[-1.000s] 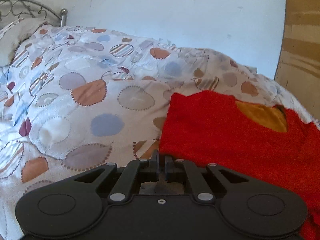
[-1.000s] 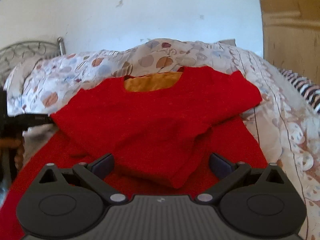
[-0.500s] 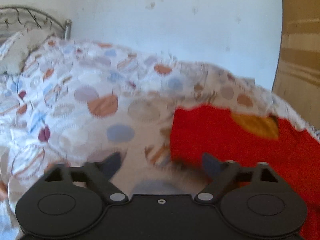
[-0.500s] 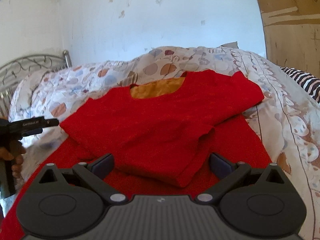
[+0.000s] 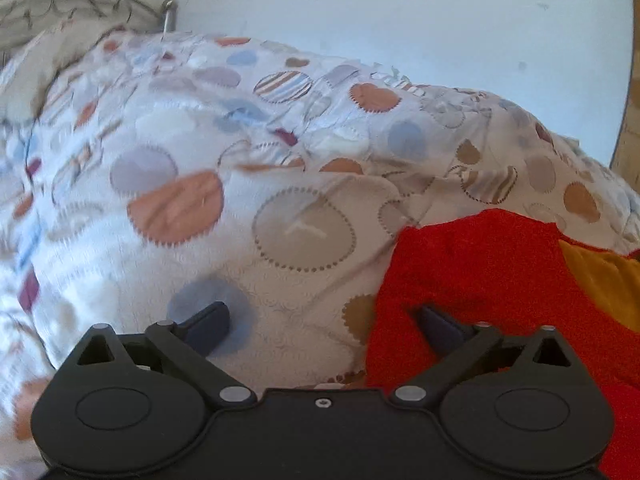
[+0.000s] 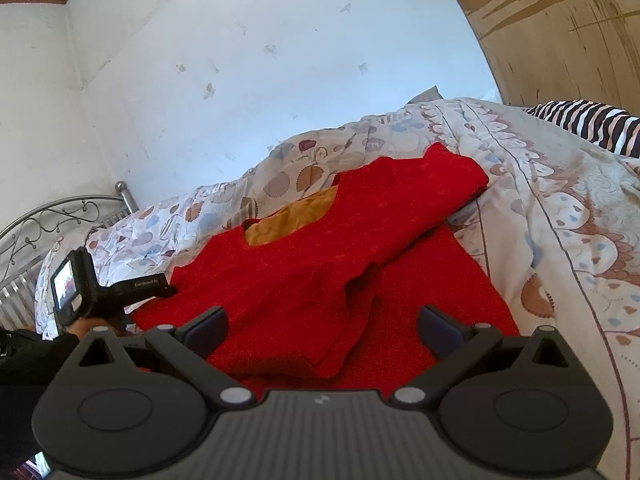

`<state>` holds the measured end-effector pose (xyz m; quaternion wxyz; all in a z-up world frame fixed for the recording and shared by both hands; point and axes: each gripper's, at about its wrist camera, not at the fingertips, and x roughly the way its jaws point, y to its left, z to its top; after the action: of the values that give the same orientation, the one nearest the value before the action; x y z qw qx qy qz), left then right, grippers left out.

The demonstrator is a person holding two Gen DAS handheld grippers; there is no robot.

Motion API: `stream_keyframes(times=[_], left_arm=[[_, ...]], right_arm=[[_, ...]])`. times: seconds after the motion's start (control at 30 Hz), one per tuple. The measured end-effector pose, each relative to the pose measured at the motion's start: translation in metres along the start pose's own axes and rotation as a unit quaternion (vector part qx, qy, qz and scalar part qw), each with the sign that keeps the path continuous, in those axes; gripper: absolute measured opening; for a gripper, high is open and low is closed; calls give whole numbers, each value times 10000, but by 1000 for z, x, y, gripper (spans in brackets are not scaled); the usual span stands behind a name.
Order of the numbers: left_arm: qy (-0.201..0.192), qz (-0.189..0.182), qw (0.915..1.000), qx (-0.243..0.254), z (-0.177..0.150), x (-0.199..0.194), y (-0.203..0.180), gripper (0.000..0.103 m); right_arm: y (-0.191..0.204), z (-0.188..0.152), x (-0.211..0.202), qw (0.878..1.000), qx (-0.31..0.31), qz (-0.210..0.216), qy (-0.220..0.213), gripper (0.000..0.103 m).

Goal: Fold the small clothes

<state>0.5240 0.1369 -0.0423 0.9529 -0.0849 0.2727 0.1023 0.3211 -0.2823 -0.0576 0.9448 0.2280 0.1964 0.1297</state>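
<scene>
A small red top (image 6: 320,264) with an orange lining at the neck lies on the patterned bedspread (image 5: 248,168), one sleeve folded over its front. My right gripper (image 6: 322,326) is open and empty, hovering over the top's lower part. My left gripper (image 5: 322,322) is open and empty above the bedspread at the top's left edge (image 5: 472,280), its right finger over the red cloth. The left gripper also shows in the right wrist view (image 6: 120,292), held beside the top's left edge.
A metal headboard (image 6: 52,216) stands at the bed's left end with a pillow (image 5: 36,68) by it. A white wall runs behind the bed. A wooden panel (image 6: 560,32) is at the right. A striped cloth (image 6: 588,124) lies at the far right.
My left gripper opened from shut and moved a little left and forward along the top's edge. My right gripper stayed open and lifted, tilting up.
</scene>
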Motion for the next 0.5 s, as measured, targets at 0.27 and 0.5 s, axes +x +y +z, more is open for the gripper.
stream_keyframes(times=[0.27,0.5], left_arm=[[-150,33,9999,15,1,-24,2,102],[-291,-382,9986,207,-21,-106,16,102]], right_arm=[[-3,-3,-4,9996,160,184,-106,103],[-19,-2,-18,9967,559,593,-64,102]])
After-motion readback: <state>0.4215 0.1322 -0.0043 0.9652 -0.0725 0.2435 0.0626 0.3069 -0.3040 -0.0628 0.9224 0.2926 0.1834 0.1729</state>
